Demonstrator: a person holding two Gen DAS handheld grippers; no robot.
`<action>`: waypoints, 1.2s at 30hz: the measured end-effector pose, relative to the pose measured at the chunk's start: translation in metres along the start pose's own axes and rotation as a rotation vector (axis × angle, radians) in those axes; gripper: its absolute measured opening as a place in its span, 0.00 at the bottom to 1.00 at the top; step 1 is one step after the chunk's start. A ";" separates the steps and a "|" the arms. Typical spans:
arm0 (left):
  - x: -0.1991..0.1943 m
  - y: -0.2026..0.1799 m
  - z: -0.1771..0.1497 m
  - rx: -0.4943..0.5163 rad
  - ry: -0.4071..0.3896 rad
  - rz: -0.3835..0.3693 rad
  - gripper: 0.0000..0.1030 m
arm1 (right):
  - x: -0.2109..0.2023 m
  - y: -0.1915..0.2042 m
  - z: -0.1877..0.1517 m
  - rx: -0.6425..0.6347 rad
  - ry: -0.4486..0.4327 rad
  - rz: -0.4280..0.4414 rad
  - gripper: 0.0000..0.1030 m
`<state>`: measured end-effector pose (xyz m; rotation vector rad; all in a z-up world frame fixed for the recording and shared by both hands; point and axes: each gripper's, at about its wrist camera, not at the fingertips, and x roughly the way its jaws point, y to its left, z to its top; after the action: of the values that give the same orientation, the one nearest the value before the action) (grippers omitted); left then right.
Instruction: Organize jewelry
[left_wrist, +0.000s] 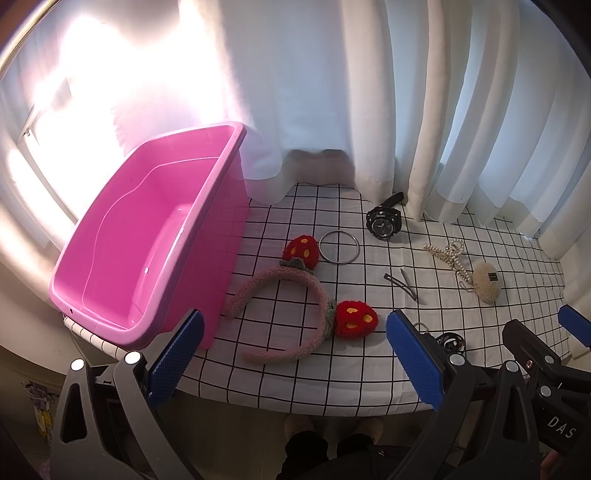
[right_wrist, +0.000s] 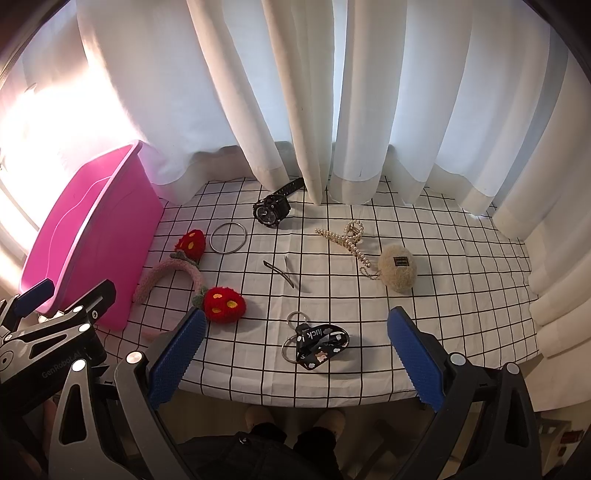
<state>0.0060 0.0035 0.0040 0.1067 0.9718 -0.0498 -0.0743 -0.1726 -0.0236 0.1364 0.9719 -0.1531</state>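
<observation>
Pink plush headband with two red strawberries lies just ahead of the left gripper, between its spread blue pads; one pink tub stands to its left. Ahead of the right gripper lies one black keychain strap; farther off, one bangle, one watch, one pearl clip, one fuzzy pouch. Both grippers gape wide, holding nothing.

Grid-check tablecloth is carrying pink bin, strawberry headband, bangle, watch, hair clips, pearl claw clip, plush keychain, lanyard keyring.
</observation>
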 end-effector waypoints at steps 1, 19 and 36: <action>0.000 0.000 0.000 -0.001 0.000 0.000 0.94 | 0.000 0.000 0.000 0.000 0.000 0.000 0.91; 0.004 -0.002 0.002 -0.002 -0.004 0.005 0.94 | -0.001 -0.001 -0.001 -0.005 -0.010 0.002 0.91; 0.018 -0.010 -0.013 -0.028 0.033 0.005 0.94 | 0.001 -0.038 -0.008 0.036 -0.043 0.035 0.91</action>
<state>0.0050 -0.0048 -0.0188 0.0845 1.0044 -0.0294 -0.0875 -0.2081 -0.0308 0.1825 0.9238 -0.1411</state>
